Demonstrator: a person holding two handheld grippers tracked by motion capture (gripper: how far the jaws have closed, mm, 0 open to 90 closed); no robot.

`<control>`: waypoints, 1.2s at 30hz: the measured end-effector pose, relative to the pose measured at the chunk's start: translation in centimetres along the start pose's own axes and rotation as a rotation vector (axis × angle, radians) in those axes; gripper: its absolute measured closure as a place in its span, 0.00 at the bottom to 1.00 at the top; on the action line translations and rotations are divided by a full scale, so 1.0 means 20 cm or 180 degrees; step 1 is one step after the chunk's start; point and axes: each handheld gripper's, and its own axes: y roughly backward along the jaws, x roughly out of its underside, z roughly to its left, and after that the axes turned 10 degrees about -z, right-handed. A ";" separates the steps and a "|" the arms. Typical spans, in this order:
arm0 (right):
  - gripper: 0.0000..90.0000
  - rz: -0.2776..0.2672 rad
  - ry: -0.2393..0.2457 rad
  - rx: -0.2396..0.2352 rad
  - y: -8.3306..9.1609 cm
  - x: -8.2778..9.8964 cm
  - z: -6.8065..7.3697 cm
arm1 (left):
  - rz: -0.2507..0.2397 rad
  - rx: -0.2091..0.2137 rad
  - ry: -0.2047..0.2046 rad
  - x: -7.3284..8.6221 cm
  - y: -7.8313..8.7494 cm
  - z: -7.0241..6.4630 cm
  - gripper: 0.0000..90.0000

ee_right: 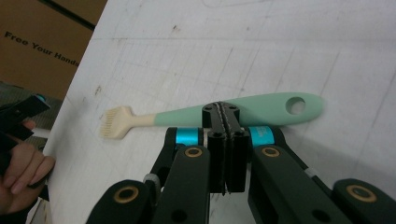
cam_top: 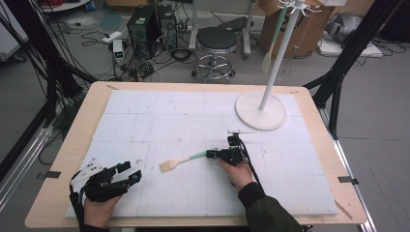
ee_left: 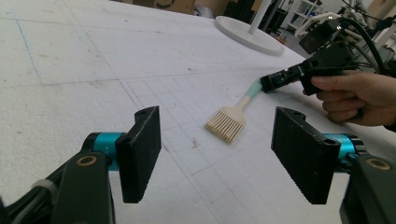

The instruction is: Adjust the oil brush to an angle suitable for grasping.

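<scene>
Right claw point(ee_right: 226, 122) pinching brush point(ee_right: 224, 114) by its green handle (bristles cream) — left claw point(ee_left: 215, 156) spread, empty

Brush point(ee_right: 224, 114): matt green plastic handle, cream bristles.

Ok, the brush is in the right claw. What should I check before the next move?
1. Right claw shut on the brush at mid-handle: ok.
2. Hanging hole at the handle end free of the claw: ok.
3. Brush head lifted off the mat: cannot tell.
4. Left claw open, holding nothing and well apart from the brush: ok.
5. Stand upright at the mat's far right corner: ok.
6. A free hook beside the second brush hanging there: cannot tell.
</scene>
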 end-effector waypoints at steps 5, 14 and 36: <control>1.00 -0.0037 0.0026 0.0058 -0.05 -0.05 0.00 | -0.0003 -0.0002 0.0002 0.00 0.00 0.00 0.37; 1.00 -0.0143 -0.0059 0.0135 -0.12 -0.12 -0.02 | -0.0003 -0.0002 -0.0003 0.00 0.00 0.00 0.37; 1.00 0.0034 0.0307 -0.0276 -0.34 -0.02 0.27 | -0.0006 -0.0001 0.0004 0.00 0.00 0.00 0.37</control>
